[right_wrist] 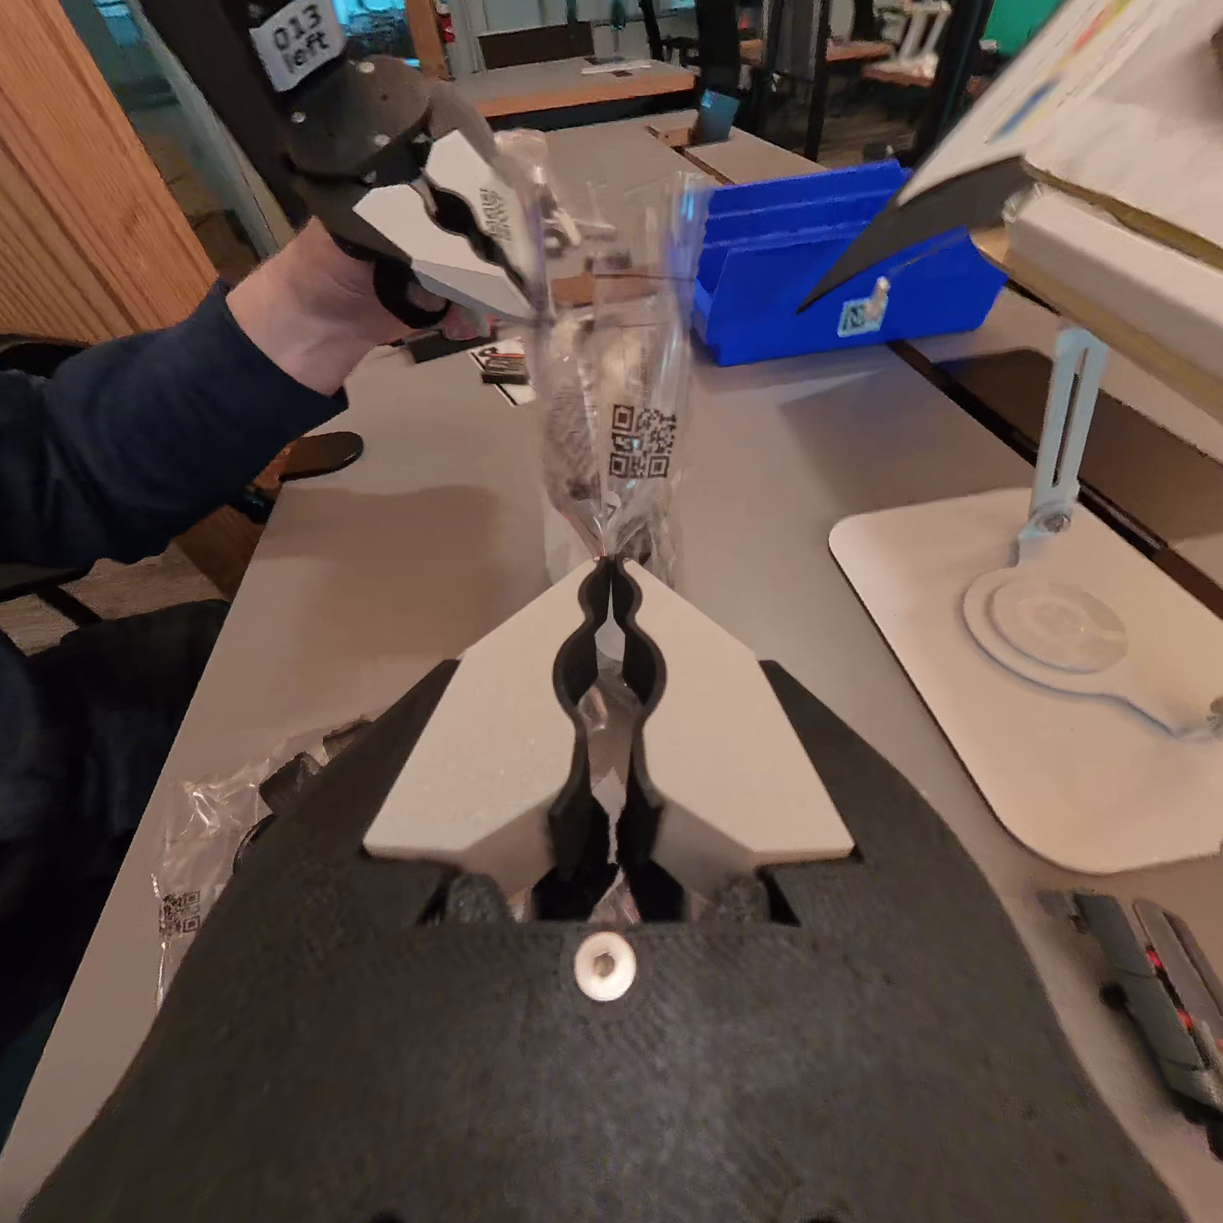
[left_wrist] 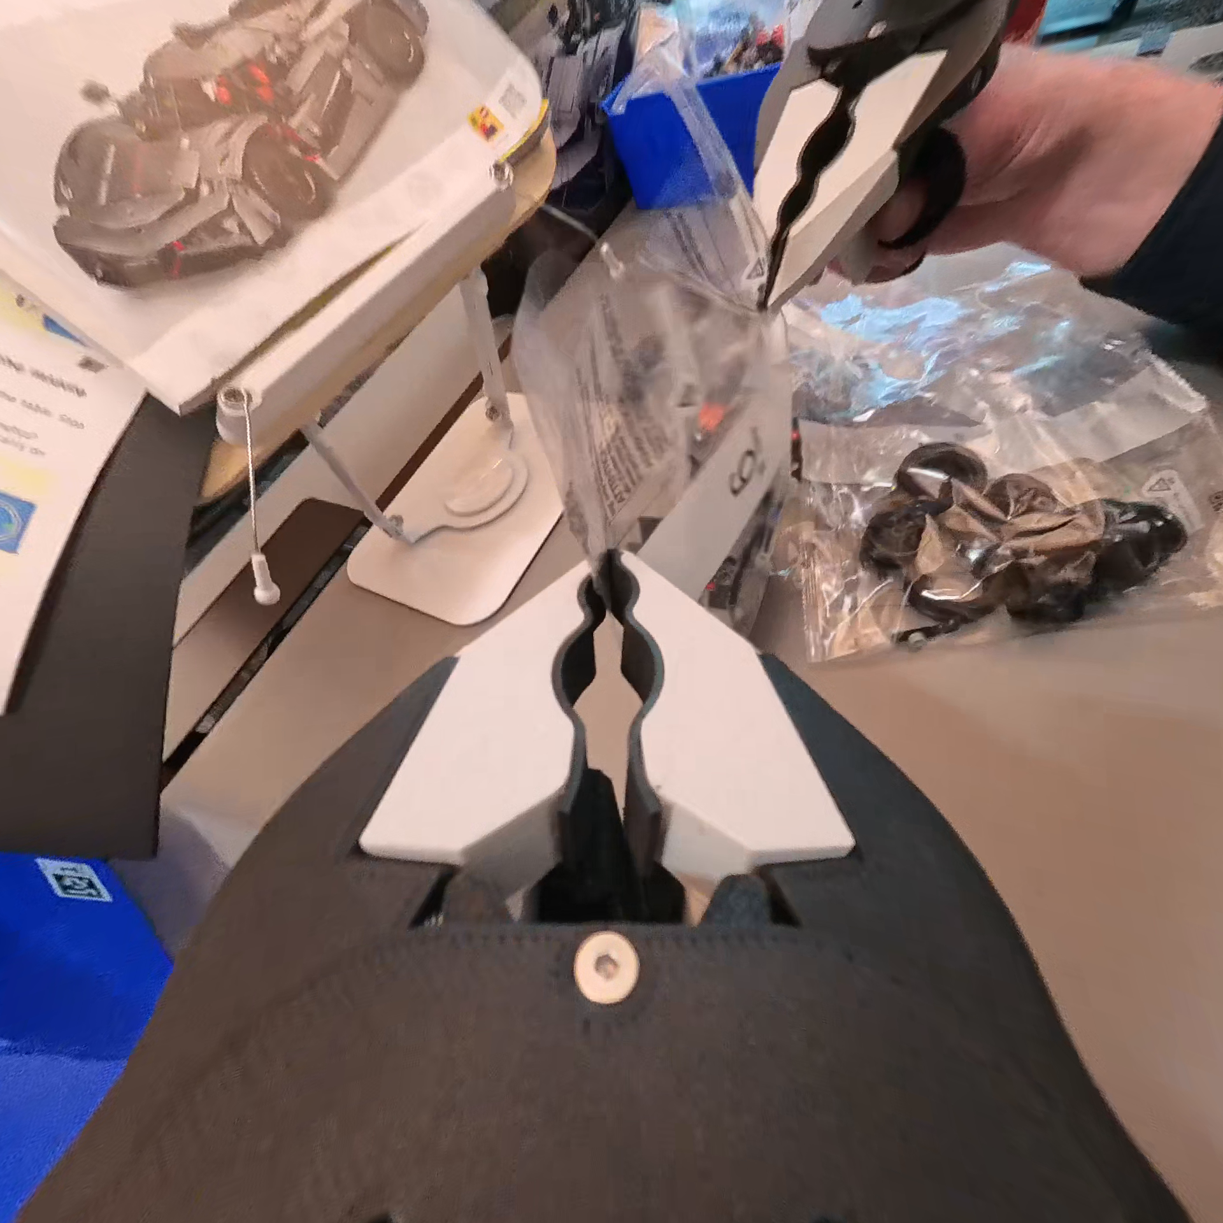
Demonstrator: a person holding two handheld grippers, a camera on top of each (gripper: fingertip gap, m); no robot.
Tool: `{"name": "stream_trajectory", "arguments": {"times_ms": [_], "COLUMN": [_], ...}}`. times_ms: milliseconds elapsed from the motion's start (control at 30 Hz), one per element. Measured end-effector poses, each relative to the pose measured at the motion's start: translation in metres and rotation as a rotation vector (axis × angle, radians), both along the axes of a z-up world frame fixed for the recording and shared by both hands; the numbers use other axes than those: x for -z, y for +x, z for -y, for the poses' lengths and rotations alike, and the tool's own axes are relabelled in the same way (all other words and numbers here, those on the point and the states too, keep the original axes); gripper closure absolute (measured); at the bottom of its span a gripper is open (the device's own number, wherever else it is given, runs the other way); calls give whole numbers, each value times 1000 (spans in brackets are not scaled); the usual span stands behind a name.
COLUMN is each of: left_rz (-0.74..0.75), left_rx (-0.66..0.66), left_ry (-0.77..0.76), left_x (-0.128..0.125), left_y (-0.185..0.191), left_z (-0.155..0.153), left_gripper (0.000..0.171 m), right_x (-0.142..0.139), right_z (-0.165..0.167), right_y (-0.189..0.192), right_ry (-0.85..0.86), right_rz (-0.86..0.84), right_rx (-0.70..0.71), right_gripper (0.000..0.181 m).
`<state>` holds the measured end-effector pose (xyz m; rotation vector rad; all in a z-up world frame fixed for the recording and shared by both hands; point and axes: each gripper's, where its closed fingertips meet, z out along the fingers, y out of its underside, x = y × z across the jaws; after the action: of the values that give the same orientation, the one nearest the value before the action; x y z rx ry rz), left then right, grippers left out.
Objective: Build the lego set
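A clear plastic parts bag (left_wrist: 635, 397) with printed writing and small dark pieces inside hangs stretched between both grippers above the grey table. My left gripper (left_wrist: 610, 556) is shut on one edge of the bag. My right gripper (right_wrist: 610, 562) is shut on the other edge of the bag (right_wrist: 615, 423). In the left wrist view the right gripper (left_wrist: 768, 301) shows at the upper right, pinching the bag. In the right wrist view the left gripper (right_wrist: 529, 311) shows at the upper left, held by a hand.
A second clear bag of black tyres (left_wrist: 1012, 543) lies on the table at the right. The instruction booklet (left_wrist: 218, 172) rests on a white stand (left_wrist: 456, 529). A blue bin (right_wrist: 840, 265) stands behind. Grey lego pieces (right_wrist: 1151, 999) lie at the lower right.
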<state>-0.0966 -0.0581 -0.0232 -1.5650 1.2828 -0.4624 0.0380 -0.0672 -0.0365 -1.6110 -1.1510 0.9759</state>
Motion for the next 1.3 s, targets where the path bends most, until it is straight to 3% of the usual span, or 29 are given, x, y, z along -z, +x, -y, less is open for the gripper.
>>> {"name": "stream_trajectory", "arguments": {"times_ms": [67,133,400,467,633,733,900,1000,1300], "left_rz": [39,5,75,130,150,195,219,227,244], "left_rx": [35,-16,-232,-275,-422,-432,-370,-344,-403], "left_ry": [-30,4,45,43,88,98,106,113,113], "left_x": [4,10,14,13,14,15,16,17,18], "left_y": [0,-7,-51,-60,-87,-93,-81,-77,-81], "left_z": [5,-1,-29,-32,-41,-42,-37,-35,-44], "left_gripper": [171,171,171,171,171,171,171,170,164], "right_x": [7,6,-67,-74,-48,-22,29,68,130], "right_z": [-5,-1,-5,-2,17,10,-35,-72,-140], "right_y": [2,1,62,78,110,138,156,162,144], "right_ry": [-44,-64,117,147,97,77,4,6,-111], "right_rz": [16,13,-216,-228,-82,52,321,581,638], "right_rx": [23,6,183,227,332,465,500,488,396], "right_gripper": [181,178,174,172,168,164,155,149,133]}}
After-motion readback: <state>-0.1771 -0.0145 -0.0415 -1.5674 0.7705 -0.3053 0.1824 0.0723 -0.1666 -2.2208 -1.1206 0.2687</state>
